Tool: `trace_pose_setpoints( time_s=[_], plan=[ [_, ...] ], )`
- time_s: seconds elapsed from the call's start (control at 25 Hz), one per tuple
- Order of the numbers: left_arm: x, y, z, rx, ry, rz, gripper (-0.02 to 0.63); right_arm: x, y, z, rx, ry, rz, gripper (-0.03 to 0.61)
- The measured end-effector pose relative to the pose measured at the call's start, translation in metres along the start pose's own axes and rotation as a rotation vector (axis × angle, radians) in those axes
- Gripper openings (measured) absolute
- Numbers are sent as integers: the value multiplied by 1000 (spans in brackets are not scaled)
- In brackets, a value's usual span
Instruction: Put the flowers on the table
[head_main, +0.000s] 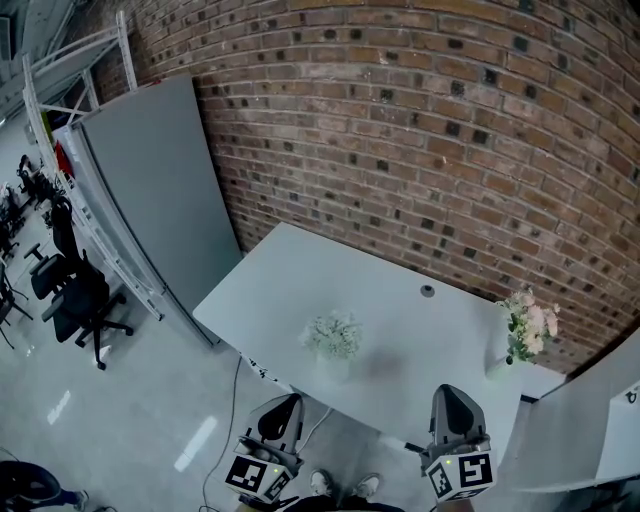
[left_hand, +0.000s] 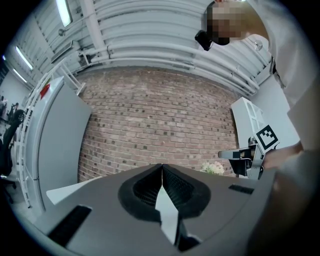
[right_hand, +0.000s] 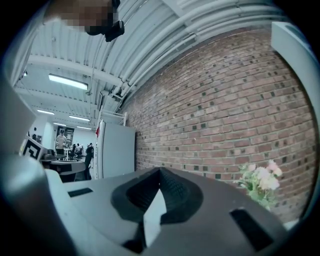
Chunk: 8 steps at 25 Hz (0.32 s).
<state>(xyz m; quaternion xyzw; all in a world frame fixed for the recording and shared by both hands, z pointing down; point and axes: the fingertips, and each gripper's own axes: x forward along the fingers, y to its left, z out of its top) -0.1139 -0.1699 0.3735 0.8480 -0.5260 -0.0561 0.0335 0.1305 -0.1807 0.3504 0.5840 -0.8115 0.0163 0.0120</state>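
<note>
Two bunches of flowers stand on the pale grey table (head_main: 290, 280). A white bunch (head_main: 333, 336) stands near the front edge. A pink and white bunch (head_main: 530, 325) stands in a vase at the right end, and it shows as the pink flowers (right_hand: 260, 182) in the right gripper view. My left gripper (head_main: 285, 408) and right gripper (head_main: 452, 398) hang just short of the table's front edge, pointing toward the wall. Both are shut with nothing held: the left gripper (left_hand: 161, 167) and right gripper (right_hand: 160, 172) show jaws pressed together. A bit of the flowers (left_hand: 214, 168) peeks over the left gripper's body.
A brick wall (head_main: 430, 130) backs the table. A tall grey panel (head_main: 160, 190) leans at the left, with black office chairs (head_main: 80, 300) on the floor beyond it. A white panel (head_main: 590, 420) stands at the right. A small dark round fitting (head_main: 427, 291) sits in the tabletop.
</note>
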Motion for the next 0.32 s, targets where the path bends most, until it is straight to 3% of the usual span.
trace_pose_setpoints(
  time_s=[0.32],
  plan=[
    [-2, 1, 2, -5, -1, -13, 11, -4, 6, 8, -12, -3, -6, 17]
  ],
)
